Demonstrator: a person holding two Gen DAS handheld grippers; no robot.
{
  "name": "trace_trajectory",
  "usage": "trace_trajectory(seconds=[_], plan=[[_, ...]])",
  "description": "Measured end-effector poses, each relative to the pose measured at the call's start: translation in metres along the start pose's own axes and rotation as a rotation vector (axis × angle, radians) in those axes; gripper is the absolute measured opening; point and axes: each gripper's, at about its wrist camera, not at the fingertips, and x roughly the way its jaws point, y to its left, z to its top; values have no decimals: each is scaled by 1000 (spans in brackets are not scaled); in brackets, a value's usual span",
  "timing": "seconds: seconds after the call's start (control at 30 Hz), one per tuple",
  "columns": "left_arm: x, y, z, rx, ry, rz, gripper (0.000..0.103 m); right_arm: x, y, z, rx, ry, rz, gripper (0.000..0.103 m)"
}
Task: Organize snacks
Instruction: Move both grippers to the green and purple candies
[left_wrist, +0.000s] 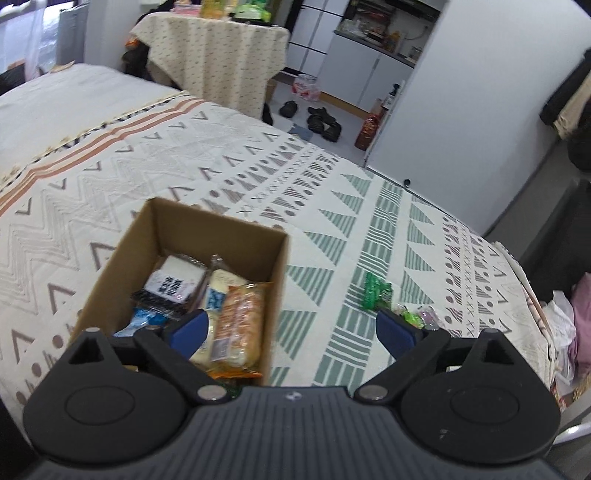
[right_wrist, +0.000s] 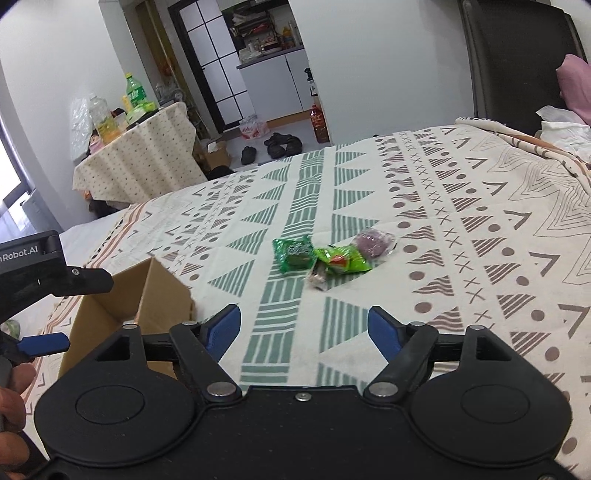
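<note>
Right gripper (right_wrist: 304, 334) gapes empty, green snack packets (right_wrist: 321, 256) at twelve o'clock on the bed (right_wrist: 461, 221): light, crinkly, slippery; probably best pinched across the middle.

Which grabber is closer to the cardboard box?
Left. The left gripper is open right over the cardboard box's near corner, one finger above the snacks inside. The right gripper is open beside the box, over bare bedspread.
</note>
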Motion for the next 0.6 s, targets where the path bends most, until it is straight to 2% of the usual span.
trace_trajectory(seconds=[0.3,0.6], plan=[[21,-36,1,133,5,-34,97,14,-40,-1,37,-34,6,75],[61,-61,5,159,33,-23,92,34,-65,12,80,-43,8,70]])
